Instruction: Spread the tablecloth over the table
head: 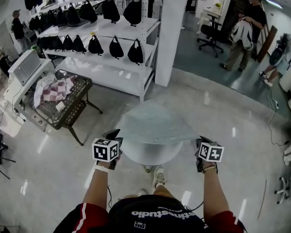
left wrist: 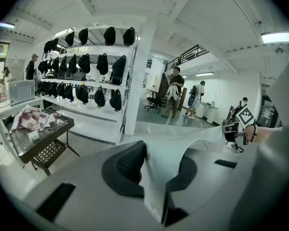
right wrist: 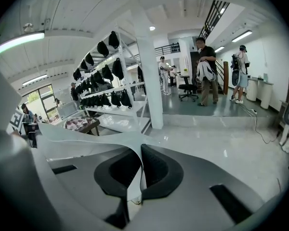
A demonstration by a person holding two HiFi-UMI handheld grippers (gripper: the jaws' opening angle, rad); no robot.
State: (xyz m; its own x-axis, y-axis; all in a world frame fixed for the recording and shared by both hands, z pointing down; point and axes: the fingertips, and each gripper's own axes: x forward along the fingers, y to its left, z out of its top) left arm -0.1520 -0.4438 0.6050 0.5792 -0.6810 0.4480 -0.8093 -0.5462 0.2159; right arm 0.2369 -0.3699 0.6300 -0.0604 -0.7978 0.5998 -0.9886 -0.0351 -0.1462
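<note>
A pale grey tablecloth hangs stretched in the air over a small round white table, held by its two near corners. My left gripper is shut on the left corner, and the cloth runs between its dark pads. My right gripper is shut on the right corner, where the cloth is pinched between the pads. The far edge of the cloth floats free beyond the table. Most of the tabletop is hidden under the cloth.
A dark mesh cart with a checked cloth stands at the left. White shelving with black bags stands behind it, beside a white pillar. People stand by office chairs at the back right. The person's feet are under the table's near edge.
</note>
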